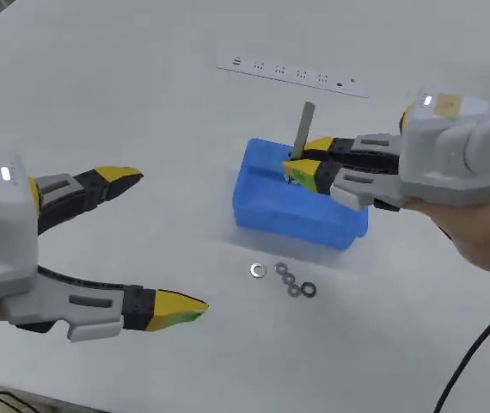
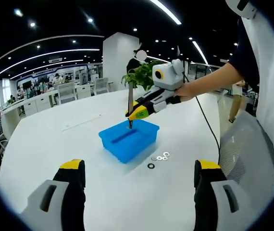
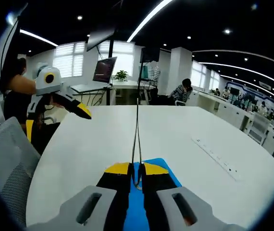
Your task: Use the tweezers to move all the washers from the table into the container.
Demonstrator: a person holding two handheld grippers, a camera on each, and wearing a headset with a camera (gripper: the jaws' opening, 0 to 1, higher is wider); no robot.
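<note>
Right gripper (image 1: 303,157) grips upright tweezers (image 1: 305,120) over container (image 1: 297,225), jaws closed on them; left gripper (image 1: 168,241) gapes wide, empty; washers (image 1: 284,278) lie on table (image 1: 142,86) just beside container.

left tool (image 1: 169,241) spread, right tool (image 1: 299,161) clamped (gripping)

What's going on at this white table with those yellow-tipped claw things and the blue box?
A person is working with a hand-held gripper in each hand. The right hand-held gripper is shut on a pair of tweezers, held upright with their tips pointing down at the blue container. The left hand-held gripper hangs open above the table, holding nothing. About five washers lie in a cluster on the table just in front of the container, not yet moved in.
</note>
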